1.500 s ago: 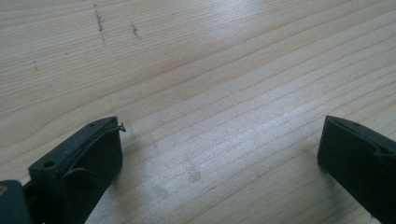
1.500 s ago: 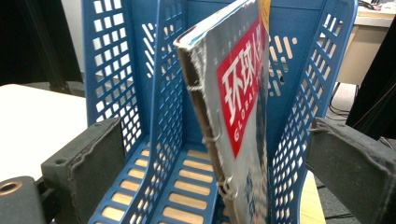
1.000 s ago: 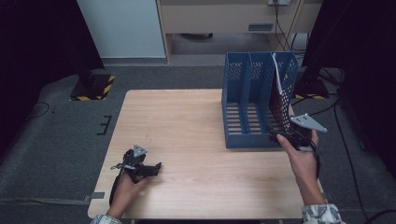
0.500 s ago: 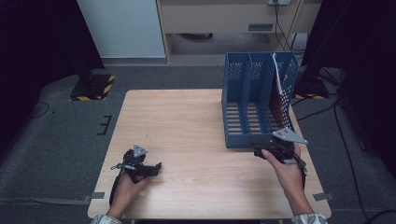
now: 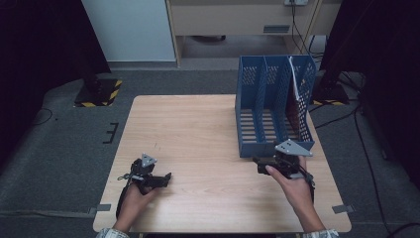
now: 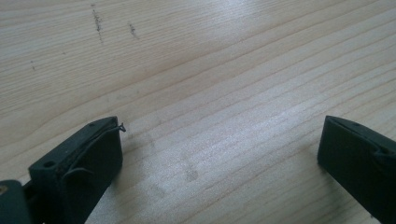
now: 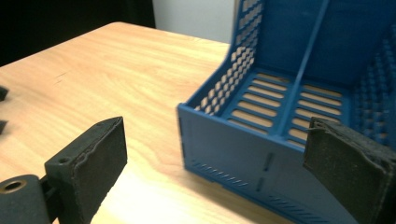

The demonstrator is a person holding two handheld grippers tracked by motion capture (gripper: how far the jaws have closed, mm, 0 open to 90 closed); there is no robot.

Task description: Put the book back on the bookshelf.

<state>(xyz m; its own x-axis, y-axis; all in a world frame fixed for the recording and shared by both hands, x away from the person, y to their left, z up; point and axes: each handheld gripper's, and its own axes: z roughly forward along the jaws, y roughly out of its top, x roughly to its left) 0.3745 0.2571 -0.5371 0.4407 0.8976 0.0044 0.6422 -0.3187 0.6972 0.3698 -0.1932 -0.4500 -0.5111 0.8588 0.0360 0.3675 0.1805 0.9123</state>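
A blue three-slot file rack [image 5: 271,106] stands at the right side of the wooden table [image 5: 198,129]; a thin book or folder [image 5: 294,94] leans in its rightmost slot. My right gripper [image 5: 261,163] rests low on the table just in front of the rack's front wall, open, with nothing between its jaws. In the right gripper view the rack [image 7: 280,107] stands close ahead, its left two slots bare. My left gripper [image 5: 166,177] lies near the front left of the table, open and holding nothing. The left gripper view looks along its spread jaws at bare wood [image 6: 210,93].
The table's front edge runs just behind both hands. A black-and-yellow stand base [image 5: 99,91] sits on the floor at the far left, and cables [image 5: 356,114] trail on the floor at the right. A cabinet [image 5: 237,20] stands behind the table.
My right gripper has come down and back from the rack's right slot to the table in front of the rack, turning leftward. The left gripper has stayed put.
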